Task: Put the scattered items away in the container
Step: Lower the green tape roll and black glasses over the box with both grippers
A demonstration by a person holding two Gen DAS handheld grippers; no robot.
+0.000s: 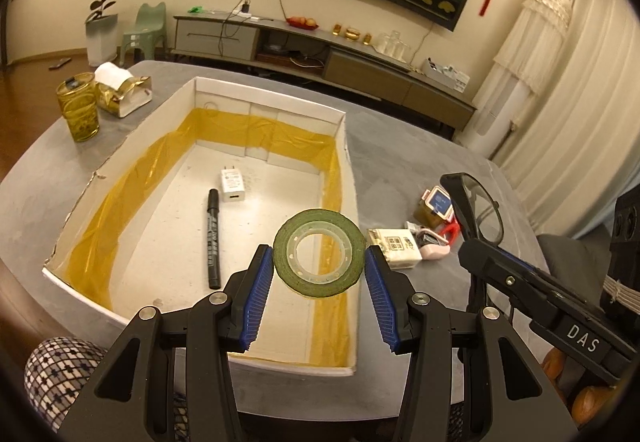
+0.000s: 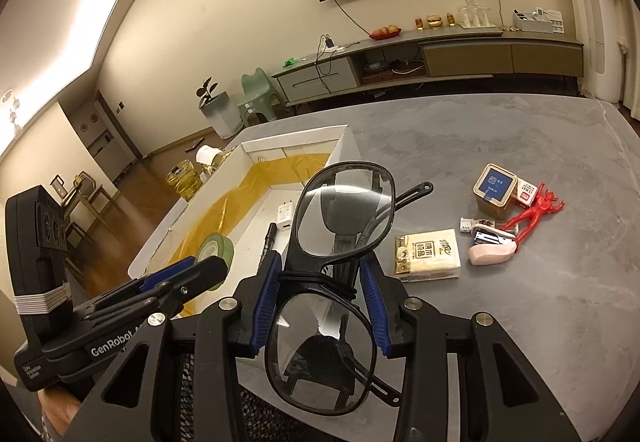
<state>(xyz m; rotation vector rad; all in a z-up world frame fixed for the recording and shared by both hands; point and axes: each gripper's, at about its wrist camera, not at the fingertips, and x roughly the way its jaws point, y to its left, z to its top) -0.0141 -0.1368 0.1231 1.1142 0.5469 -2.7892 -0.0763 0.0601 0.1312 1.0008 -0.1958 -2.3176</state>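
A green tape roll (image 1: 322,284) is pinched between the blue pads of my left gripper (image 1: 319,250), which is shut on it above the right wall of the white box (image 1: 272,108). The box is lined with yellow film and holds a black marker (image 1: 213,238) and a white charger (image 1: 233,184). My right gripper (image 2: 321,262) is shut on the bridge of black-framed glasses (image 2: 344,210), held over the table just right of the box (image 2: 288,136). The left gripper (image 2: 200,270) with the tape (image 2: 216,248) shows at the left of the right wrist view.
On the grey table (image 2: 520,130), right of the box, lie a tissue pack (image 2: 426,254), a pink stapler (image 2: 492,254), a red figure (image 2: 536,208) and a blue-labelled tin (image 2: 494,188). A yellow glass (image 1: 78,110) and a tissue holder (image 1: 122,88) stand at the far left.
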